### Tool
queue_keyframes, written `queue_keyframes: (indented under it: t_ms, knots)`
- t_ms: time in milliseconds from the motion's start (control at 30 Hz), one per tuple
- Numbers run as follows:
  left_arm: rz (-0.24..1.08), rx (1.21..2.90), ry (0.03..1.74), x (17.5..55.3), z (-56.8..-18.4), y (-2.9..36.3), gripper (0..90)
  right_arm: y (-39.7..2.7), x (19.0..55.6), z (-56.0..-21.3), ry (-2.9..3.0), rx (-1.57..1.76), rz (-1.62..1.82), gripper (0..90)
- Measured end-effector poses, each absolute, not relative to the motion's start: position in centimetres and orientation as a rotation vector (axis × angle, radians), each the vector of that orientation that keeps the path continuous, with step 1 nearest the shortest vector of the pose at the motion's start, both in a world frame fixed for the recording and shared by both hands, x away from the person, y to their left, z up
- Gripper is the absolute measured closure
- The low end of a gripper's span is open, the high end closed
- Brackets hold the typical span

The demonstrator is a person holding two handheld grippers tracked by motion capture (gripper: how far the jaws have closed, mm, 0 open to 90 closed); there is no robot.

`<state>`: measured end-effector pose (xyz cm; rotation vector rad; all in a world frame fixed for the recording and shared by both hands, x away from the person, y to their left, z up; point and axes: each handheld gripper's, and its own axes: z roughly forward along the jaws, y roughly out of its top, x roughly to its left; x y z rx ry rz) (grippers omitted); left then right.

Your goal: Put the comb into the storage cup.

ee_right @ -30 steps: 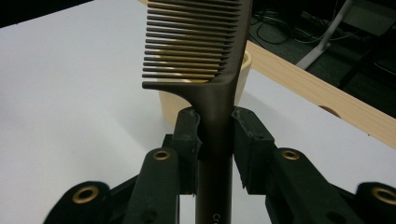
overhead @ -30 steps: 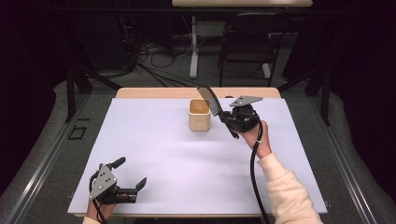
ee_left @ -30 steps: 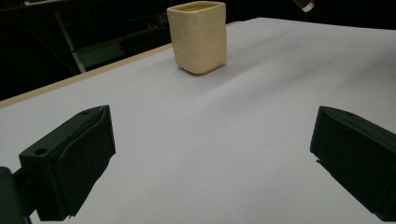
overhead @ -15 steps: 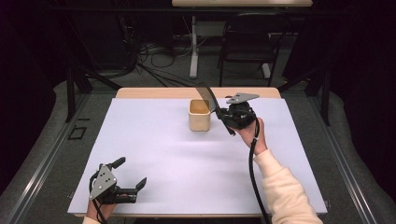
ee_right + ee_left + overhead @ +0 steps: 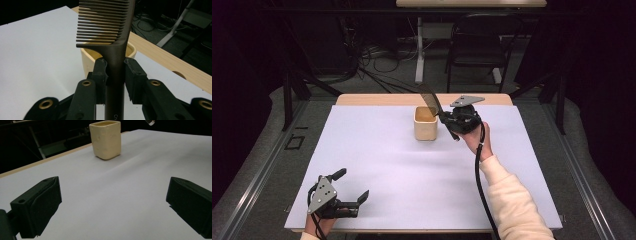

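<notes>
The right hand-held gripper (image 5: 451,121) is clamped on the handle of a dark comb (image 5: 110,22), its pads pressing on either side just below the teeth, and it holds the comb tilted up and over the cream cup (image 5: 426,123) that stands toward the far middle of the bench (image 5: 377,150). In the right gripper view the comb's toothed end rises above the cup's open mouth, clear of the rim. The step in hand looks like bringing the comb to the cup, with the drop not yet made; the next move probably calls for turning the comb more upright and lowering one end inside the rim before the pads let go (a slanted release could tip the cup or leave the comb lying across the top). The left hand-held gripper (image 5: 343,202) rests near the front left corner of the bench with its jaws apart and nothing between them, well away from the cup. The bench is covered with a plain white sheet, its wooden edge showing at the far side; beyond it the room is dark, with a black chair (image 5: 477,47), loose cables on the floor and the leg of another table.
</notes>
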<state>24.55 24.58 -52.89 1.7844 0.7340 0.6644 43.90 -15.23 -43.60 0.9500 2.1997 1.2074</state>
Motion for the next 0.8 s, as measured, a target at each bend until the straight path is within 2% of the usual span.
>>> queue_keyframes:
  t_ms: [800]
  knots:
    - [0.662, 1.784, 0.736, 24.6, -52.9, 24.6, 0.1, -14.2, 45.1, -43.0, 2.165, 0.932, 1.232, 71.7]
